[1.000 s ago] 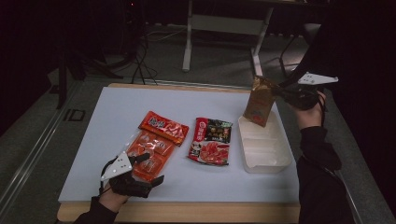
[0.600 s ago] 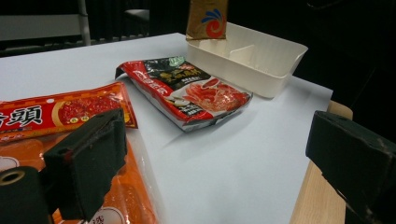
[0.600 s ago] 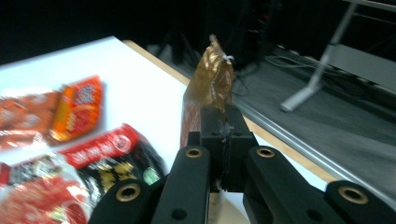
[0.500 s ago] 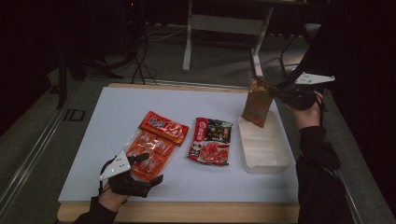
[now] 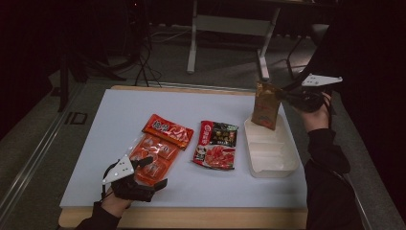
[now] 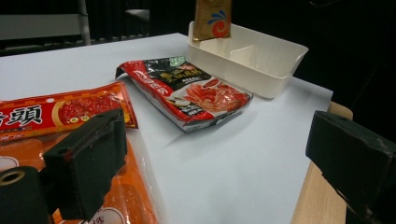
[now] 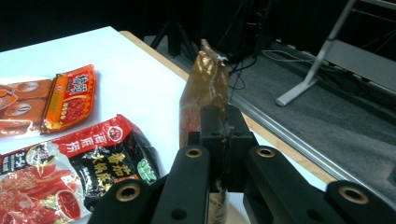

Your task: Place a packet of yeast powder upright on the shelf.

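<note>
Right claw (image 5: pixel 286 97): clamped on the brown pouch (image 5: pixel 266 104), upright over the white tray (image 5: pixel 275 160)'s far end.
Left claw (image 5: pixel 149 173): jaws apart around the orange packet (image 5: pixel 153 158)'s near edge.
Done: nothing rests in the tray.
Left: all packets on the bench (image 5: pixel 110 120).

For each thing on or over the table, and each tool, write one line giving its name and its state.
Gold packet: upright, pinched by the right tool, its lower end in the tray.
White tray: open-topped, divided.
Black-and-red packet: lying flat, sealed.
Red packet: flat, overlapping the orange pack.
Orange pack: flat under the left tool.
Left tool: open over the orange pack.
</note>
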The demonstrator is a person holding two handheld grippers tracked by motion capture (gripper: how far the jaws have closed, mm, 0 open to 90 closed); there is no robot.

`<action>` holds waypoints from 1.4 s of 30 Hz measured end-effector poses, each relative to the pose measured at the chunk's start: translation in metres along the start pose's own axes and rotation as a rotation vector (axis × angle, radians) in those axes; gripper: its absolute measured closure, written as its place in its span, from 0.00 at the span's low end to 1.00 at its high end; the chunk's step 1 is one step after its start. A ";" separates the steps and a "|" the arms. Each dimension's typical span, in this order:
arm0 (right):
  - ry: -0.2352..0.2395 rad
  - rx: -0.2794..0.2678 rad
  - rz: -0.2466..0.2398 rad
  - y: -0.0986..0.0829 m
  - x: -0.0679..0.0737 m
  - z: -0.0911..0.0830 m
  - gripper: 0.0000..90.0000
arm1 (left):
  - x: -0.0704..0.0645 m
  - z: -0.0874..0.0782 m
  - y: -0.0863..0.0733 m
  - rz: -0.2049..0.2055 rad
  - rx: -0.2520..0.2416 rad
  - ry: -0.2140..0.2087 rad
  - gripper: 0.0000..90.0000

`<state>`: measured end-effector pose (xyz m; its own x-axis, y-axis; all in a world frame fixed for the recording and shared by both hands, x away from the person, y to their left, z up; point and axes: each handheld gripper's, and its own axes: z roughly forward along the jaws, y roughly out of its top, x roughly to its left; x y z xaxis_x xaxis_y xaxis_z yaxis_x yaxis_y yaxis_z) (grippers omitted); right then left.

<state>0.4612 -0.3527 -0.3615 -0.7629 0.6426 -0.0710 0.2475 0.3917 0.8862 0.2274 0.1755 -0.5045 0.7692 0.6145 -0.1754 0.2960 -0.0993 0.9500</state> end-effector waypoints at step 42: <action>-0.074 0.021 0.204 -0.047 -0.006 0.005 0.78 | 0.002 0.002 0.000 -0.003 -0.002 -0.001 0.06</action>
<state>0.4568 -0.3713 -0.4046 -0.6499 0.7563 0.0748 0.4055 0.2619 0.8758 0.2298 0.1754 -0.5048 0.7691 0.6138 -0.1785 0.2973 -0.0963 0.9499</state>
